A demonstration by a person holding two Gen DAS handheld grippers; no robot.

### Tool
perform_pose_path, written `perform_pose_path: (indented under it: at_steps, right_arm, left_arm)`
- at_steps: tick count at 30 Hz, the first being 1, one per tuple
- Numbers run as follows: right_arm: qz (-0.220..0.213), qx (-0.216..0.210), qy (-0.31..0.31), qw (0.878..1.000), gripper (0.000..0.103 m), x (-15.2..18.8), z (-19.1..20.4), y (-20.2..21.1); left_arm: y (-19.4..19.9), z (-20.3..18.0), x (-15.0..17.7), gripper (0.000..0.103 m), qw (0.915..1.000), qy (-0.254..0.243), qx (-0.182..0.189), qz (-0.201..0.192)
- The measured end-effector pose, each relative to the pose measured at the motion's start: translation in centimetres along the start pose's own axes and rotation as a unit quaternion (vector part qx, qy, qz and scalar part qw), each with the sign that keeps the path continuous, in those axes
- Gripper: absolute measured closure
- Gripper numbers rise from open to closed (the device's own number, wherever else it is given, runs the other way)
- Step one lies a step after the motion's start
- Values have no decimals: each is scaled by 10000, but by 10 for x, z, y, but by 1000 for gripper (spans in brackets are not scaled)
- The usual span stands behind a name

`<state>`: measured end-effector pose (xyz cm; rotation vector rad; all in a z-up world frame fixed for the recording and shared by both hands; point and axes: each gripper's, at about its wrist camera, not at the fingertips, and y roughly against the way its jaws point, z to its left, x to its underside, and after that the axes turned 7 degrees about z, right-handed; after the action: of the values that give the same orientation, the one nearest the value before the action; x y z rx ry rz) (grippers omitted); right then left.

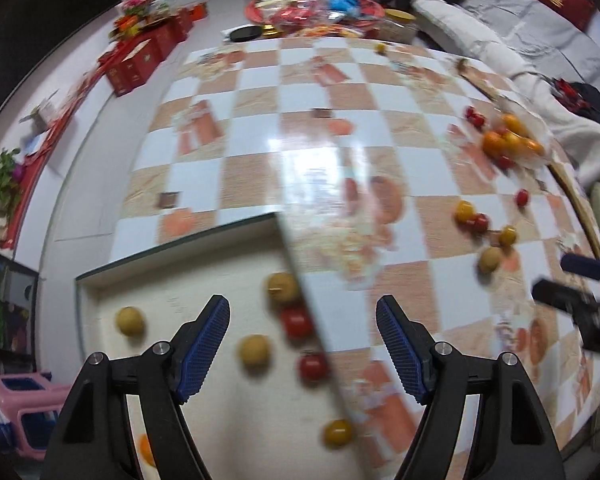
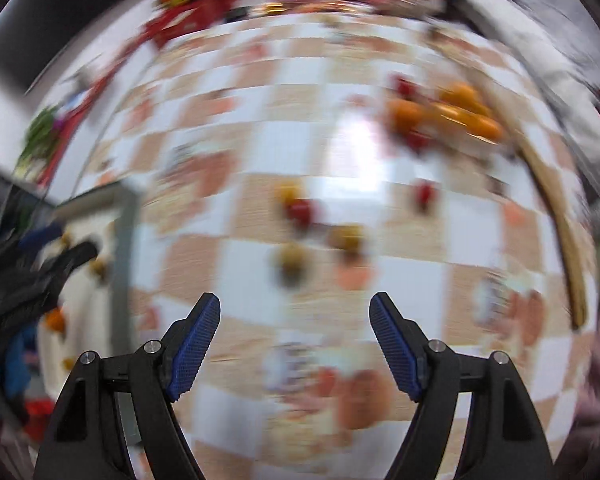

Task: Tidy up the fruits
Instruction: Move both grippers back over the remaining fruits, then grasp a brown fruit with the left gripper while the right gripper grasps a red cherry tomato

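- Both my grippers are released and hold nothing: left gripper over the cream tray, right gripper over the checkered worktop.
- Beyond the tray, loose fruits lie scattered on the worktop; I'd approach one slowly, jaws straddling it.
- The tray holds longans and cherry tomatoes.
- Farther off, a clear bag holds oranges.

Right view motion-blurred, fruit pile smeared, orange fruit partly hidden behind fingers.
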<state>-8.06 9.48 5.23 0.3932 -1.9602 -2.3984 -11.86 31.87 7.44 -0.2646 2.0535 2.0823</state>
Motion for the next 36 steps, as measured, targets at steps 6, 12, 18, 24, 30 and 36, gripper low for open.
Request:
perform_pose_path:
  at_steps: [6, 12, 18, 24, 30, 36]
  right_arm:
    - [70, 82, -706, 9974, 23, -13, -66, -10]
    - [91, 77, -685, 9976, 23, -33, -87, -29]
    - [55, 92, -422, 9991, 24, -51, -87, -44]
    - [-15, 262, -236, 9994, 35, -64, -87, -51]
    - [-106, 488, -107, 9987, 64, -68, -86, -51]
    - [-157, 308, -192, 9992, 82, -66, -96, -47]
  left_arm:
    - [-14, -73, -4, 26, 9989, -333, 233, 240]
    - [-41, -117, -12, 26, 9984, -365, 288, 319]
    - [-55, -131, -25, 26, 9991, -242, 243, 255]
    - [-67, -146, -32, 26, 9989, -304, 227, 260]
    - [-73, -157, -33, 45, 9991, -289, 102, 304]
    - [-71, -157, -32, 76, 9988, -300, 247, 298]
